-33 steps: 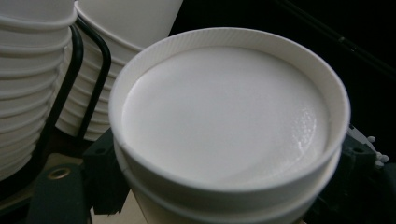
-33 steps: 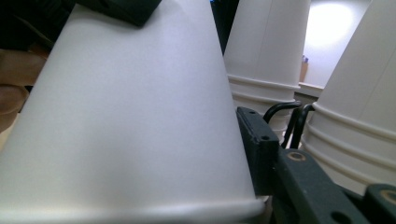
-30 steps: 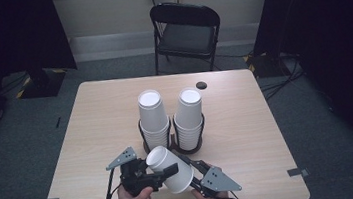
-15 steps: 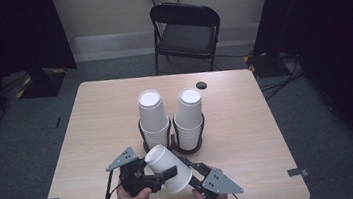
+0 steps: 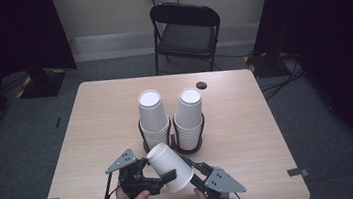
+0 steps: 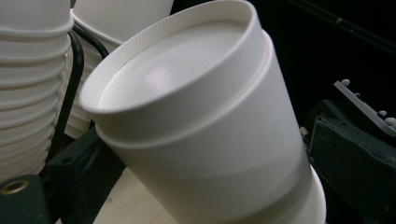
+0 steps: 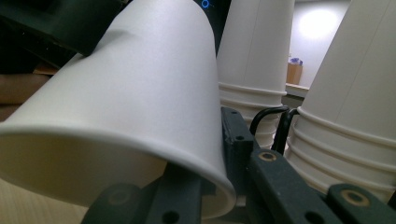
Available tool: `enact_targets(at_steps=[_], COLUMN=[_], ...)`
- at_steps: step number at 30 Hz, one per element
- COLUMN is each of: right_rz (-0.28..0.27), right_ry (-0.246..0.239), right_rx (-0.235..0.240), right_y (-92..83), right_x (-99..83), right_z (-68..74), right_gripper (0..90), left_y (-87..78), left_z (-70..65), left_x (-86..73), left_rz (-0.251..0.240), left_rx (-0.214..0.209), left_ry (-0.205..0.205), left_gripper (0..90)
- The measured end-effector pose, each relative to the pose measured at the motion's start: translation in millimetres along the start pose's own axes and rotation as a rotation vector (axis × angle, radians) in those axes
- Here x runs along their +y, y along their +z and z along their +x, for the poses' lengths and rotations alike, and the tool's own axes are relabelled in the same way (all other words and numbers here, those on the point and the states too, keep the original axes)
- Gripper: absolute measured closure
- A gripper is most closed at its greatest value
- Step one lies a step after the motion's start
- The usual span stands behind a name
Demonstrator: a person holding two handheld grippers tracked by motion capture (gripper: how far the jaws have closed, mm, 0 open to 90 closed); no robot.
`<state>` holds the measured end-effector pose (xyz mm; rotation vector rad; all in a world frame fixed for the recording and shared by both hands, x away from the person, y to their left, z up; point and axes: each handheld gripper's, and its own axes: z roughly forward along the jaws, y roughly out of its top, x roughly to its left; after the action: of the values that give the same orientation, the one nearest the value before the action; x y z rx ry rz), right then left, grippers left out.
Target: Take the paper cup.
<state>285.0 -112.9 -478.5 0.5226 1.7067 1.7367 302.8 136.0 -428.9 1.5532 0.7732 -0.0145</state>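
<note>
Hovering low over the near edge of the table [image 5: 93, 139], both tongs meet around one white paper cup [image 5: 169, 163], which is tipped on its side between them with its closed base up and away from the person.

The right gripper [image 5: 191, 171] is clenched. In the right gripper view the cup's open rim sits pinched between its black jaws, so this tool carries the cup.

The left gripper [image 5: 169, 178] has just been opening its jaws. The cup wall lies between them and one jaw rests along the side, but the jaws are spread and I read that as a release, not a squeeze.

In the left gripper view a step runs round the cup near its base and another low near the rim. That may mean more than one cup nested together, though I can't say for sure.

Just beyond the tips of both tongs stand the left stack [image 5: 152, 115] and the right stack [image 5: 189, 113]. Both are upside-down and sit in black wire holders [image 5: 144, 133].

How far along? One cup is off the stacks and in hand, and the handover to the right tool looks about finished. What's left is clearing the left tool away and setting the cup down, and where it goes isn't shown. No loose cup stands on the table yet, so this looks like an early stage.
</note>
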Motion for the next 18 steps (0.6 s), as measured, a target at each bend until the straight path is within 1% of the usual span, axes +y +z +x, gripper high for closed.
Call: enact_targets(at_steps=[1,3,4,5,6,7,10,11,13,14,15,17,18], right_rz=[0.003,0.007,0.007,0.015,0.015,0.022,0.026,0.031,0.042,0.042,0.050,0.073,0.081], right_ry=[0.005,0.007,0.007,0.021,0.021,0.033,0.039,0.042,0.045,0.045,0.051,0.078,0.086], right_rx=[-0.002,-0.008,-0.008,-0.019,-0.019,-0.023,-0.026,-0.028,-0.029,-0.029,-0.025,-0.035,-0.036], right_y=[-0.1,-0.1,-0.1,-1.4,-1.4,-4.1,-6.6,-6.8,-6.3,-6.3,-6.1,-5.6,-5.7], right_x=[0.1,0.1,0.1,-0.4,-0.4,-0.6,-0.3,-0.2,-0.5,-0.5,-0.7,-1.2,-1.0], right_z=[0.1,-0.3,-0.3,-2.6,-2.6,-5.1,-7.1,-7.8,-9.1,-9.1,-9.9,-12.0,-13.2], right_gripper=[85.9,86.0,86.0,86.0,86.0,86.1,86.1,86.1,86.1,86.1,86.1,86.1,86.1], left_y=[-0.5,-1.2,-1.2,-3.3,-3.3,-5.3,-7.4,-7.4,-8.0,-8.0,-8.7,-11.2,-11.2], left_z=[0.4,0.1,0.1,-1.0,-1.0,-1.9,-2.3,-2.3,-1.7,-1.7,-0.9,2.5,2.5], left_x=[-0.2,-0.3,-0.3,-0.1,-0.1,0.6,1.3,1.3,-0.2,-0.2,-1.7,-4.5,-4.5], left_rz=[-0.002,0.004,0.004,0.013,0.013,0.004,-0.010,-0.010,0.001,0.001,-0.003,-0.017,-0.017], left_rx=[0.002,0.017,0.017,0.036,0.036,0.057,0.059,0.059,0.071,0.071,0.075,0.076,0.076], left_ry=[-0.003,0.008,0.008,0.036,0.036,0.051,0.074,0.074,0.103,0.103,0.119,0.150,0.150], left_gripper=[4.7,4.0,3.8,3.8,3.8,4.2,8.3,10.0,10.4,11.0,11.0,15.1,14.8])
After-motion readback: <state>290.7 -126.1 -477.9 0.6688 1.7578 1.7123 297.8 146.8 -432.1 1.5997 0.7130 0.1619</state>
